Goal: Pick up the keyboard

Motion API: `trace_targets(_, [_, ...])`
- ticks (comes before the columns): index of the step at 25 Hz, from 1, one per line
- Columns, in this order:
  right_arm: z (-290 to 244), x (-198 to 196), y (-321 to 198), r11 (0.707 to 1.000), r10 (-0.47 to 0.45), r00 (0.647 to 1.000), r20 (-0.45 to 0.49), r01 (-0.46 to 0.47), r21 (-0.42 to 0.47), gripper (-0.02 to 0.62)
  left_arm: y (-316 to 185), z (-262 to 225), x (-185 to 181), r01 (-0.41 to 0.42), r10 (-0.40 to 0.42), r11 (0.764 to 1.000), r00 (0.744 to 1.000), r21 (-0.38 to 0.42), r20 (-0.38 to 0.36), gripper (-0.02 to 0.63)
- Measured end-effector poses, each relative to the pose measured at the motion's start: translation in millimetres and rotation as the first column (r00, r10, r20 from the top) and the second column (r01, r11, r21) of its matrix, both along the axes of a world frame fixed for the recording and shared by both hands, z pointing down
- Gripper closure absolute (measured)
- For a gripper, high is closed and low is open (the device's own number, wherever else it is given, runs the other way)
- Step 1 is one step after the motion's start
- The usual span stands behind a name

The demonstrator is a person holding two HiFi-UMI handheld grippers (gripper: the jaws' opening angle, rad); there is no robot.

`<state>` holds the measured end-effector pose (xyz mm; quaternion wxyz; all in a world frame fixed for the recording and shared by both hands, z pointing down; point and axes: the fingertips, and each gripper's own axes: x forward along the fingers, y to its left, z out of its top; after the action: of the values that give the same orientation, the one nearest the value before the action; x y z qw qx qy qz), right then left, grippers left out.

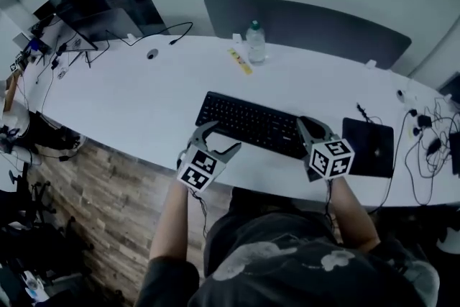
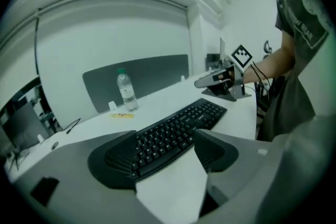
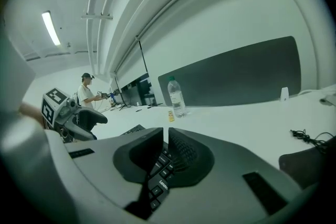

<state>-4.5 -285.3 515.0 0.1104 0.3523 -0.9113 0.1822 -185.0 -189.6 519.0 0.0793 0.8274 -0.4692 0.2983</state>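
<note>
I am looking down on the white worktop point(image 1: 129, 97), where the black keyboard point(image 1: 248, 122) is lying in the centre of the frame, its long side running from centre left down toward lower right.

I am holding the right gripper point(image 1: 310, 131) at the keyboard's right end. In the right gripper view, the right gripper point(image 3: 164, 141) is showing its jaws drawn in to a narrow slit, clenched on the keyboard point(image 3: 157, 178), whose keys are showing in the gap between the pads.

I am holding the left gripper point(image 1: 219, 140) at the keyboard's near left corner. In the left gripper view, the left gripper point(image 2: 163, 149) is keeping its jaws wide apart, released, and the end of the keyboard point(image 2: 173, 134) is sitting between them, close to the left-hand pad, with bare worktop showing below it.

Beyond the keyboard, in the upper centre of the frame, a water bottle point(image 1: 255, 43) is standing upright beside a small yellow item point(image 1: 240, 60). A black mat point(image 1: 369, 147) is lying at the right, just beside the right gripper.
</note>
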Motion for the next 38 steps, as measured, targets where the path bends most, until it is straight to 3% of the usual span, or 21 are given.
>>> trace_targets(3, [-2,-10,-10,0.999,0.047,0.999,-0.006,-0.047,0.0,0.561,-9,16,-17,-0.154,0.163,0.984,0.98,-0.088,0.117,0.214])
trace_targets(6, [-7,-19,-19,0.996,0.084,0.996,-0.01,-0.084,0.004,0.555,-17,35,-36,-0.26,0.3,0.945,0.931,-0.2,0.208,0.145])
trace_targets(10, [-5,-26,-27,0.992,0.127,0.992,-0.022,-0.128,-0.019,0.513,-30,57,-57,-0.336,0.431,0.879,0.864,-0.337,0.262,0.089])
trace_targets(13, [-1,-24,-30,0.985,0.169,0.985,-0.039,-0.171,-0.039,0.497,-43,68,-65,-0.385,0.508,0.836,0.812,-0.391,0.287,0.072])
trace_targets(16, [2,-21,-33,0.976,0.212,0.975,-0.059,-0.215,-0.039,0.497,-59,76,-69,-0.428,0.57,0.795,0.768,-0.43,0.29,0.069])
trace_targets(22, [8,-13,-34,0.955,0.287,0.954,-0.09,-0.292,-0.049,0.497,-71,100,-74,-0.482,0.684,0.691,0.677,-0.539,0.272,0.067])
trace_targets(26, [14,-9,-33,0.942,0.32,0.941,-0.109,-0.328,-0.068,0.497,-77,112,-79,-0.504,0.739,0.642,0.608,-0.578,0.291,0.064])
trace_targets(33, [19,-5,-36,0.93,0.348,0.929,-0.13,-0.359,-0.079,0.497,-79,124,-73,-0.535,0.8,0.552,0.555,-0.64,0.227,0.031])
trace_targets(38, [22,-1,-37,0.925,0.352,0.925,-0.144,-0.367,-0.096,0.497,-82,126,-64,-0.547,0.832,0.507,0.512,-0.666,0.214,0.021])
